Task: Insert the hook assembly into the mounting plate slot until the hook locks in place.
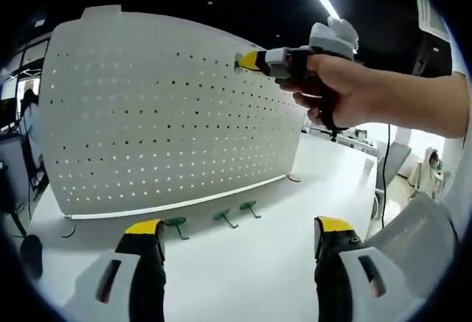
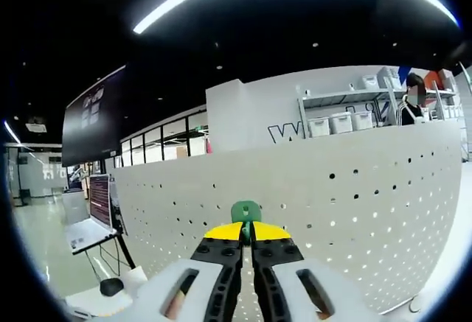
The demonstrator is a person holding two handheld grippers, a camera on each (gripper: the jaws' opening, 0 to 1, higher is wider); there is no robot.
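A white pegboard mounting plate (image 1: 162,116) stands upright on the white table (image 1: 251,263). Three green hooks (image 1: 214,222) lie on the table at its foot. My left gripper (image 1: 236,239) is open and low over the table, nothing between its yellow-tipped fingers. A person's hand holds my right gripper (image 1: 247,61) up at the plate's top right, where it is shut on a green hook (image 1: 239,62) pressed against the holes. In the right gripper view the right gripper (image 2: 247,231) pinches the green hook (image 2: 245,211) right against the pegboard (image 2: 354,211).
A laptop (image 2: 88,222) on a stand and a dark mouse (image 2: 110,287) sit left of the plate. Shelves with white bins (image 2: 339,119) and a person (image 2: 413,97) are behind it. A chair (image 1: 387,167) stands past the table's far right edge.
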